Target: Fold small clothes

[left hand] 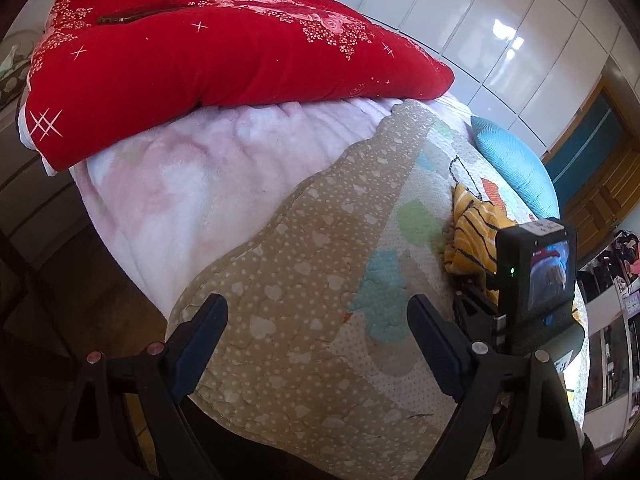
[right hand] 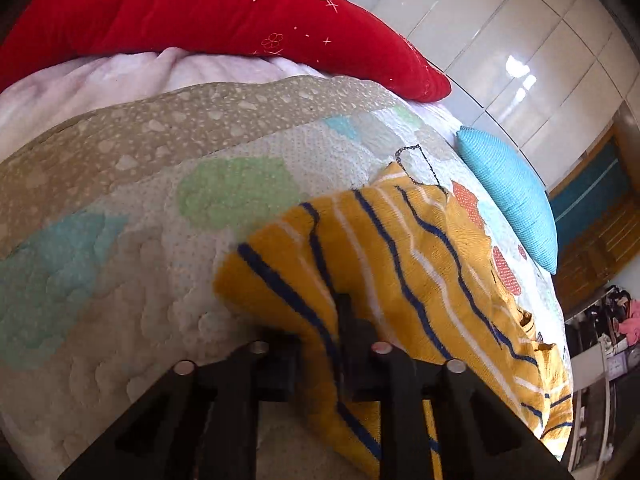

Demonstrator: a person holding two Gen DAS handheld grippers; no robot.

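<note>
A small yellow garment [right hand: 404, 264] with navy and white stripes lies crumpled on the quilted bed cover [right hand: 120, 280]. My right gripper [right hand: 320, 320] is shut on the near edge of the garment, with cloth bunched between its fingers. In the left wrist view the same garment [left hand: 474, 228] lies to the right, partly hidden by the right gripper's camera body [left hand: 536, 284]. My left gripper [left hand: 316, 320] is open and empty, hovering over the beige heart-print border of the bed cover [left hand: 280, 280], left of the garment.
A thick red quilt [left hand: 200, 52] sits folded at the far end on a pink fleece blanket [left hand: 192, 168]. A blue pillow [right hand: 508, 196] lies at the right edge of the bed. White wardrobe doors [right hand: 520, 40] stand behind. The bed's edge drops off at left.
</note>
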